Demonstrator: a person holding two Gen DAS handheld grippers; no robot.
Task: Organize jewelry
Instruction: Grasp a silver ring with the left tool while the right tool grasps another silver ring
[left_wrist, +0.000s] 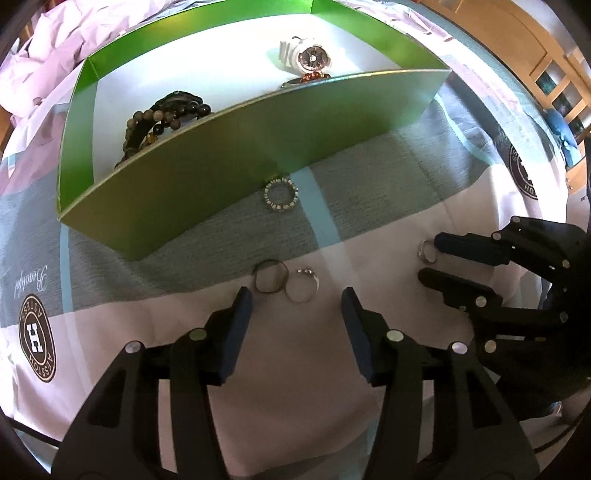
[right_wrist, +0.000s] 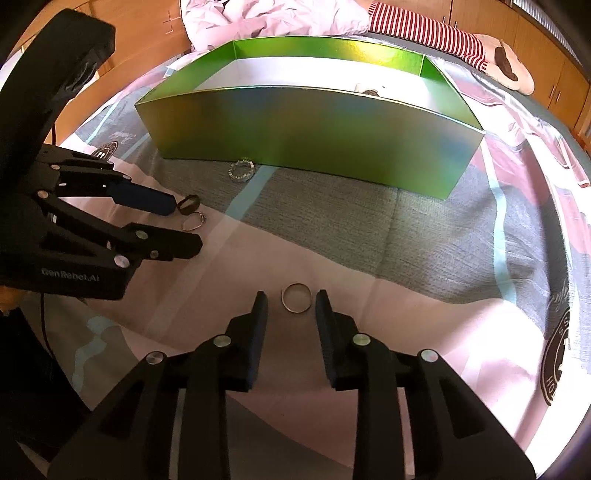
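Straddling plain ring on the bedspread: right hand-held gripper, jaws part-open, nothing held. Left hand-held gripper, open and empty, near dark ring and stone ring. Advice: lower squarely, pinch band edges, lift to green box.

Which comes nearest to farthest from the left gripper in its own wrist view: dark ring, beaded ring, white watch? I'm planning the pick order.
From the left gripper:
1. Dark ring, just ahead of its left fingertip on the bedspread.
2. Beaded ring, farther ahead, against the green box's front wall.
3. White watch, inside the box, far right.
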